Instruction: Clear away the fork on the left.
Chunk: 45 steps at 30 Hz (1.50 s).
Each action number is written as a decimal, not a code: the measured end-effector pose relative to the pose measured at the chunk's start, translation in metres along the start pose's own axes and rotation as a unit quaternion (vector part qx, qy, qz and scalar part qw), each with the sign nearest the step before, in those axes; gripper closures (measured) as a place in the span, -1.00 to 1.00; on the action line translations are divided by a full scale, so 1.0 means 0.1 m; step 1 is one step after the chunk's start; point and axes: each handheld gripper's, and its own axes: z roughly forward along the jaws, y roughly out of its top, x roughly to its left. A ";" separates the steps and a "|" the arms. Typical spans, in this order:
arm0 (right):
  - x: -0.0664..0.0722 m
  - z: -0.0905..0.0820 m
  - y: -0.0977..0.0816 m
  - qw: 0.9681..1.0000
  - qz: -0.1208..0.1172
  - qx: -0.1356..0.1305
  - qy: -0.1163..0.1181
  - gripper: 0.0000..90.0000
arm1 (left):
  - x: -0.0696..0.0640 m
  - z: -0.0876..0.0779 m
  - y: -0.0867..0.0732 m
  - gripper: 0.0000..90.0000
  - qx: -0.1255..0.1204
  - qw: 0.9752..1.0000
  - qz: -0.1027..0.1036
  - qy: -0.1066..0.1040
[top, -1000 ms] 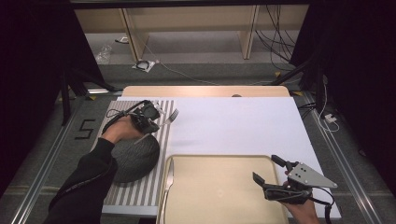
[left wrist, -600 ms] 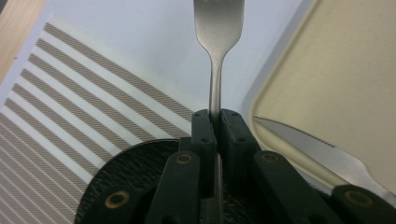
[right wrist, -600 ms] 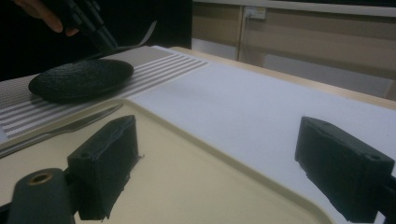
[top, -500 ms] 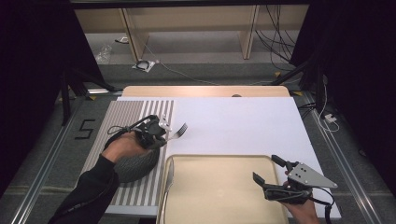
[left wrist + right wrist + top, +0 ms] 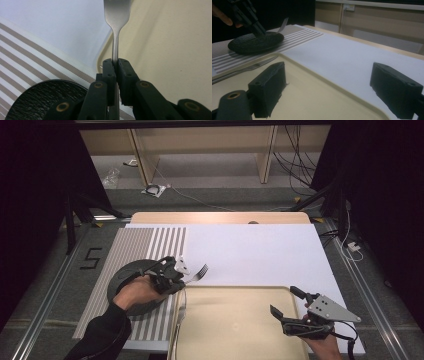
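Left gripper (image 5: 186,279): jaws narrow, clamped on the fork (image 5: 196,274) handle. In the left gripper view the fork (image 5: 116,30) runs straight out ahead of the jaws, neck pinched between the pads, head and tines well beyond the tips and cut off at the top edge. Below the jaws on one side, the dark plate (image 5: 45,97) on the striped mat (image 5: 30,57); ahead and to the other side, the beige tray (image 5: 170,50). The fork's neck hangs above the tray's rim, where tray meets white sheet (image 5: 62,25)

High view: left hand (image 5: 137,292) sits above the plate (image 5: 122,279), gripper pointing toward the tray's far left corner, tines just past the tray (image 5: 235,320) edge over the white sheet (image 5: 250,250). Whether the fork touches anything below, cannot tell

Right gripper (image 5: 283,303): jaws wide, nothing between them, held over the tray's right part. In the right gripper view the two pads (image 5: 268,91) stand far apart, bare tray (image 5: 312,100) between them. Ahead and off to one side beyond the jaws, a knife (image 5: 244,69) lies along the tray's rim; farther off, the plate (image 5: 255,41) and the left gripper (image 5: 256,30) holding the fork (image 5: 283,25)
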 end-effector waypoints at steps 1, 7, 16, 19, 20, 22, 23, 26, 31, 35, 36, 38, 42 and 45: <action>0.00 0.00 0.00 1.000 0.000 0.000 -0.001 -0.68 | -0.02 -0.01 0.00 0.87 -0.001 1.000 0.000 -0.002; 0.00 0.00 0.00 1.000 -0.001 -0.001 -0.002 -0.68 | -0.15 0.02 0.00 0.87 0.004 1.000 0.002 -0.013; 0.03 0.00 0.01 1.000 -0.006 -0.001 -0.001 -0.68 | -0.34 0.05 0.03 0.87 0.019 0.999 -0.009 -0.036; 0.04 0.00 0.02 1.000 -0.006 0.000 0.000 -0.68 | -0.42 0.04 0.04 0.87 0.026 0.999 -0.012 -0.041; 0.04 0.00 0.02 1.000 -0.007 0.001 -0.001 -0.68 | -0.45 0.05 0.04 0.87 0.026 0.999 -0.014 -0.043; 0.04 0.00 0.02 1.000 -0.008 -0.001 0.000 -0.68 | -0.50 0.05 0.05 0.87 0.029 0.998 -0.012 -0.048; 0.04 0.00 0.02 1.000 -0.009 -0.002 0.000 -0.68 | -0.53 0.06 0.05 0.87 0.029 0.998 -0.011 -0.050; 0.04 0.00 0.01 1.000 -0.007 -0.004 0.000 -0.68 | -0.60 0.08 0.07 0.87 0.034 0.998 -0.009 -0.058; 0.04 0.00 0.01 1.000 -0.007 -0.003 0.000 -0.68 | -0.72 0.12 0.10 0.87 0.041 0.997 -0.004 -0.069; 0.05 0.00 0.02 1.000 -0.009 -0.001 0.000 -0.68 | -0.83 0.17 0.11 0.87 0.050 0.996 0.008 -0.077; 0.04 0.00 0.02 1.000 -0.008 -0.001 -0.001 -0.68 | -0.86 0.18 0.12 0.87 0.052 0.995 0.010 -0.082; 0.05 0.00 0.01 1.000 -0.008 -0.003 0.000 -0.68 | -0.91 0.20 0.13 0.87 0.055 0.995 0.014 -0.087; 0.05 0.00 0.01 1.000 -0.007 -0.003 0.000 -0.68 | -0.99 0.21 0.15 0.87 0.057 0.994 0.019 -0.095; 0.05 0.00 0.01 1.000 -0.006 -0.002 0.000 -0.68 | -1.05 0.23 0.17 0.87 0.061 0.993 0.027 -0.100</action>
